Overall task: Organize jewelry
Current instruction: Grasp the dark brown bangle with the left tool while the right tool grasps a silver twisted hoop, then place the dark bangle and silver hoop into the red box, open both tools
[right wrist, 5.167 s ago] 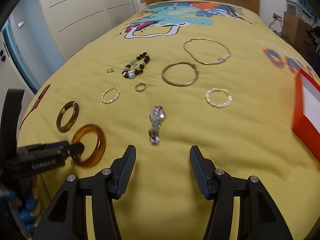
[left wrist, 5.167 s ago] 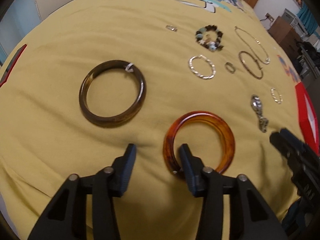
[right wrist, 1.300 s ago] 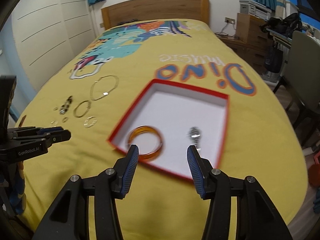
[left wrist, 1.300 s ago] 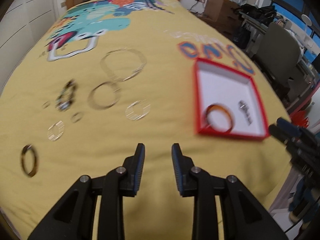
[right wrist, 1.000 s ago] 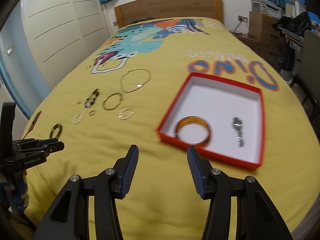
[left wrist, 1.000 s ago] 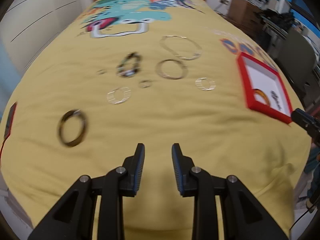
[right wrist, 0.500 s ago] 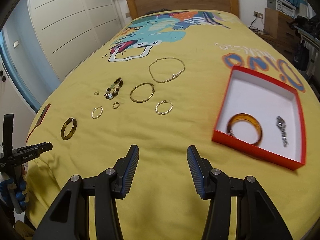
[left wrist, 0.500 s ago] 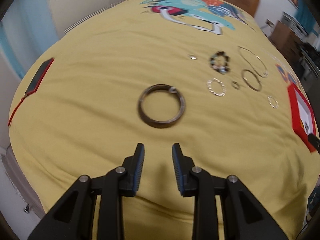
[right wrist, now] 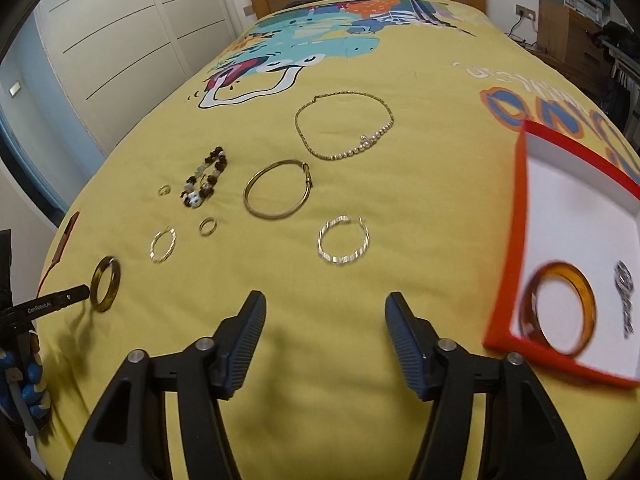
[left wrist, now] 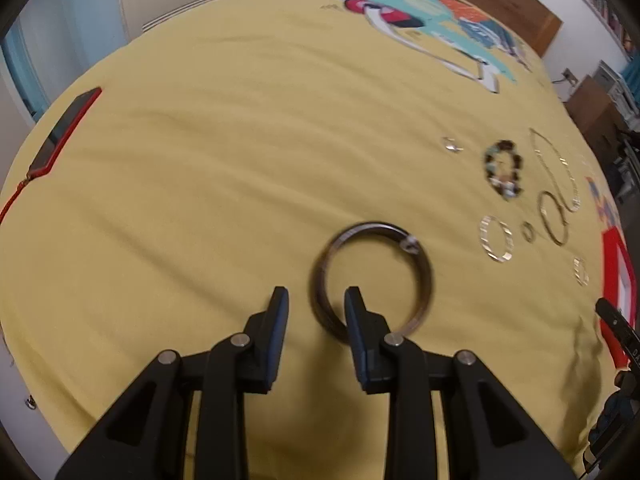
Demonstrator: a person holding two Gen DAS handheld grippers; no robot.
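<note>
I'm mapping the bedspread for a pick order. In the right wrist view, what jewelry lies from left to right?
Dark olive bangle → twisted silver hoop → dark beaded bracelet → thin gold bangle → open silver twisted bracelet → amber bangle in the red box → silver watch.

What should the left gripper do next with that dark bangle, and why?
Probably ease down and close. The left gripper is open, one finger outside and one inside the dark bangle, its near rim between them and not yet pinched. The amber bangle already lies in the red box, so this one likely follows.
</note>
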